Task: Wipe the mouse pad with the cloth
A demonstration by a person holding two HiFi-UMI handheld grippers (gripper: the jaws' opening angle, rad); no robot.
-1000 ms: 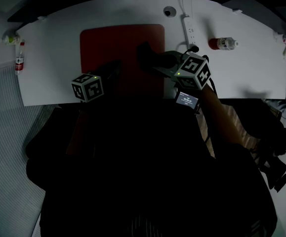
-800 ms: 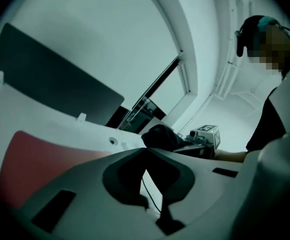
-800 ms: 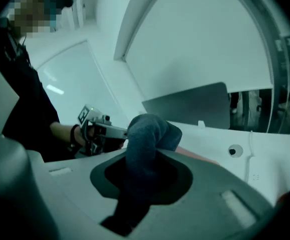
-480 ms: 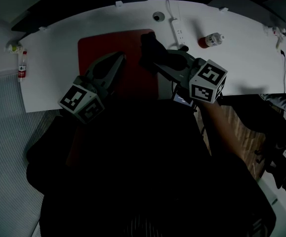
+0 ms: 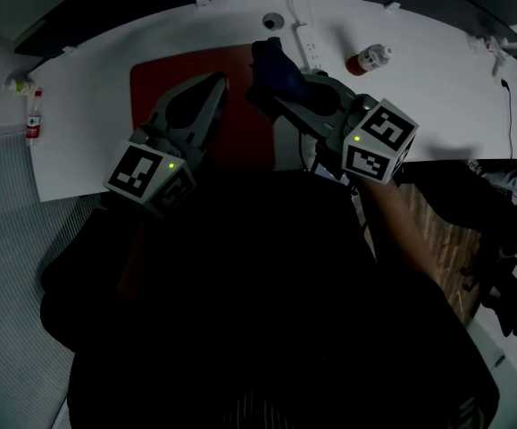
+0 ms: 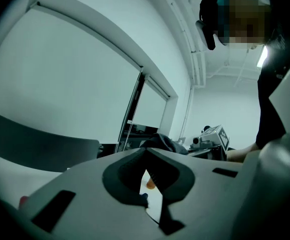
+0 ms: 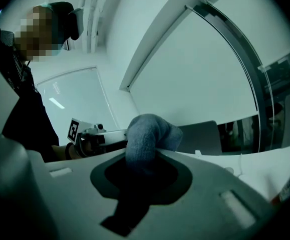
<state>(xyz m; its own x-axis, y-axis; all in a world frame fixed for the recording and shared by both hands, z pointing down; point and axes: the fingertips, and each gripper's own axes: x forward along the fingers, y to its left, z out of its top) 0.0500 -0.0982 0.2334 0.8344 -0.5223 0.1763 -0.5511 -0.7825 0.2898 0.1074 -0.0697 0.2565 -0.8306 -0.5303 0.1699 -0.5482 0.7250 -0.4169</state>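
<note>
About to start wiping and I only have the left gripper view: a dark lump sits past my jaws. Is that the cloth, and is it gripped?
Observer: Yes. The right gripper view shows the right hand-held gripper shut on the grey-blue cloth, which bulges out past its tips.
Operator: Where is it relative to the pad?
Observer: In the head view it is at the far right corner of the red mouse pad, near the power strip. I cannot tell whether it touches.
Operator: And my gripper?
Observer: The head view puts the left hand-held gripper over the pad's far half, left of the cloth and apart from it.
</note>
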